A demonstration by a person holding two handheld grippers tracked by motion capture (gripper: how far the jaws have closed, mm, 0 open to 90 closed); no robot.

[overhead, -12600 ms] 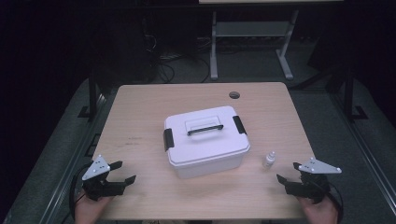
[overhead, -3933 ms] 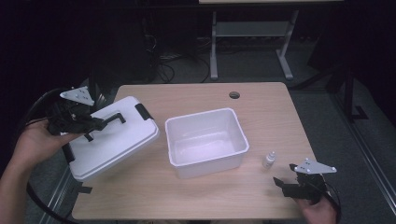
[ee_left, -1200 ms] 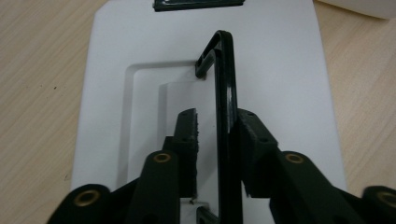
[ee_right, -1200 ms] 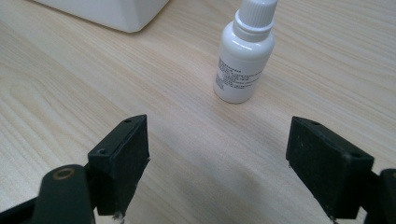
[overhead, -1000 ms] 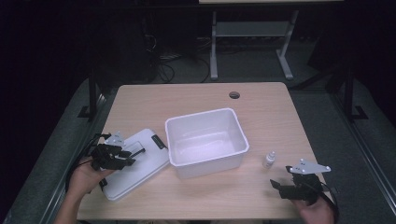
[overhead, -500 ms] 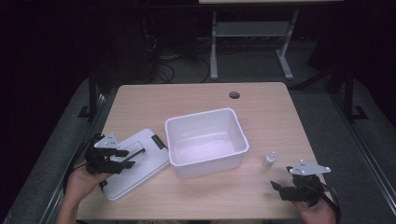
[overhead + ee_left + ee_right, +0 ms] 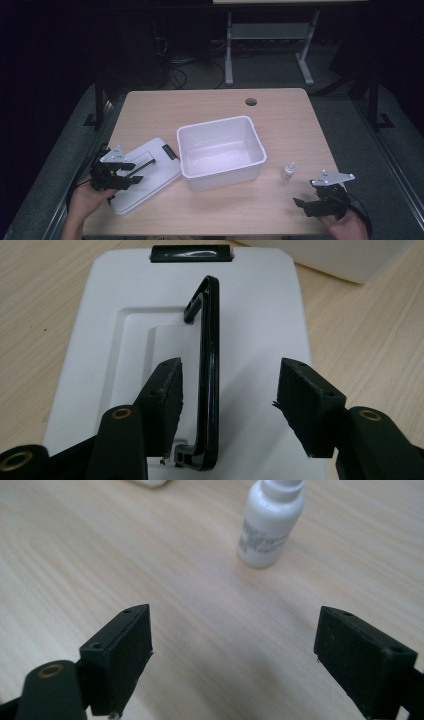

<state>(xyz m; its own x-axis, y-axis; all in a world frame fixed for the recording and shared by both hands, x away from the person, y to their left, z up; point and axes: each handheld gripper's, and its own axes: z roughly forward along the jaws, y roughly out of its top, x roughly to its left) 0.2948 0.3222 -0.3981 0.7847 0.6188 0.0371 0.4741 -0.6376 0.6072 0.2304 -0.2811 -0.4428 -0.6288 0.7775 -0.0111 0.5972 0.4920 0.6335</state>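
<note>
On the wooden table (image 7: 300,125) a white lid (image 7: 150,175) lies flat at the near left, just beside an open white box (image 7: 220,150) that stands in the middle. From the high view the left gripper (image 7: 131,172) sits over the lid's near-left part, held by a hand (image 7: 85,197) that comes in from the bottom edge, but this view is too small to show how the jaws stand around the lid's black handle (image 7: 142,166).

The left gripper view settles that: the left gripper (image 7: 227,390) has its two black pads either side of the handle (image 7: 209,365), which stands up from the lid's recess. The left pad is just beside the handle with a sliver of white between them, and the right pad is well apart from it. The jaws have just been opening and press on nothing, with the handle between them. This view also shows a black clasp (image 7: 191,253) at the lid's far edge.

The right gripper (image 7: 306,205) rests near the table's right front corner. A small white bottle (image 7: 288,171) stands upright between it and the box. In the right gripper view the right gripper (image 7: 232,635) has its jaws spread wide over bare wood; they have just been opening, with nothing between them. The bottle (image 7: 270,522), with faint print on its label, stands ahead of the jaws.
</note>
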